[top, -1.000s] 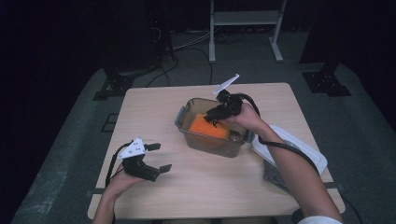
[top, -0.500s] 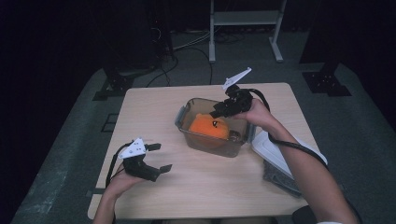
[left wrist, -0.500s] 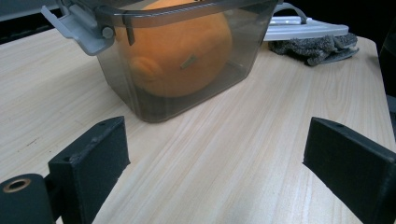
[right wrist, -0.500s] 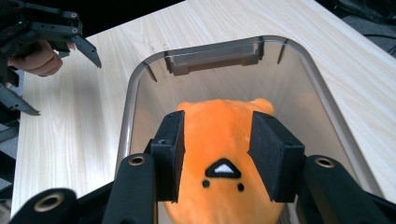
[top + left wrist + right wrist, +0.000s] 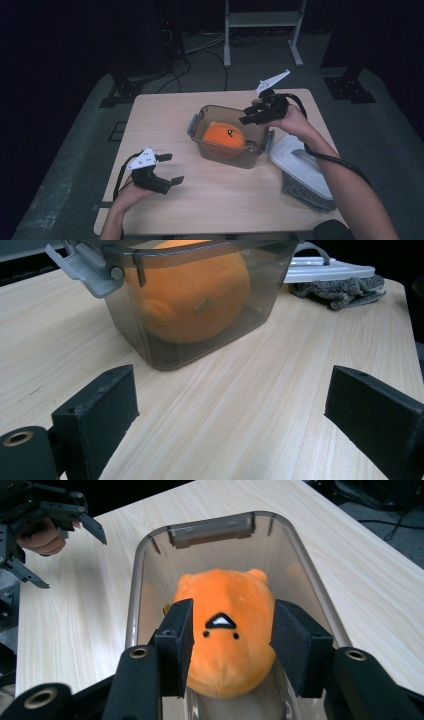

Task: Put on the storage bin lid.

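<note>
Sitting inside the clear container (image 5: 227,145): orange plush toy (image 5: 223,135). Right gripper (image 5: 253,114) is hovering above it, jaws just opening, holding nothing. Left gripper (image 5: 169,169) is resting wide, empty.

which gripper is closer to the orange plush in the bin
Right. The right gripper hangs just above the far right rim of the bin, over the orange plush, jaws open. The left gripper sits open at the near left, well apart from it.

My high view looks down on the table (image 5: 165,125) from afar; both gripper views sit close, sharing the box (image 5: 200,120) (image 5: 165,347) (image 5: 137,575).
</note>
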The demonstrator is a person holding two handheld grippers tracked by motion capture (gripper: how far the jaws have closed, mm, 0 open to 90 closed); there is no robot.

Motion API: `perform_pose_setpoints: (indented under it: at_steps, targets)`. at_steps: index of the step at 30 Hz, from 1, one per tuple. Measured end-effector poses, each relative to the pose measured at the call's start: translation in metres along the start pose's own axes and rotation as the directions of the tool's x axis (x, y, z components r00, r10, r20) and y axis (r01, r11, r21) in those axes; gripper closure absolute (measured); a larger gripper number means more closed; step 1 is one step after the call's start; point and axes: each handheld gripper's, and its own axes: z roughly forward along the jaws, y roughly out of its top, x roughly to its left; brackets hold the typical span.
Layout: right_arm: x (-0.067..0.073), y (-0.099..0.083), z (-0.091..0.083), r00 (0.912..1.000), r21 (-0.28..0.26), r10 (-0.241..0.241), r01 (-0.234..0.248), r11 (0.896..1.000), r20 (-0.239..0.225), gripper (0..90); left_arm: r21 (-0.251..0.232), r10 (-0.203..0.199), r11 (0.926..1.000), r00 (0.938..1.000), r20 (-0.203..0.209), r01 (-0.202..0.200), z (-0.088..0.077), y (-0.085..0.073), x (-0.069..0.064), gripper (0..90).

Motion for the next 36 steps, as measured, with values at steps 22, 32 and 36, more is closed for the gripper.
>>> perform_pose_setpoints:
  at_steps: [22,32,36]
  targets:
    - [-0.008,-0.042,-0.039,0.9974,-0.039,0.051,-0.049,0.998,0.05,44.5,-0.008,-0.003,1.0,1.0,-0.003,0.003,0.0,0.0,0.001,5.8]
    - [-0.013,-0.069,-0.052,0.9946,-0.061,0.087,-0.083,0.995,0.057,40.3,-0.012,-0.01,0.9999,0.9999,0.003,0.01,-0.001,0.0,0.001,5.8]
    - [-0.015,-0.08,-0.057,0.9924,-0.063,0.103,-0.099,0.993,0.068,39.2,-0.012,-0.011,0.9999,0.9999,0.002,0.011,0.0,0.0,0.001,5.8]
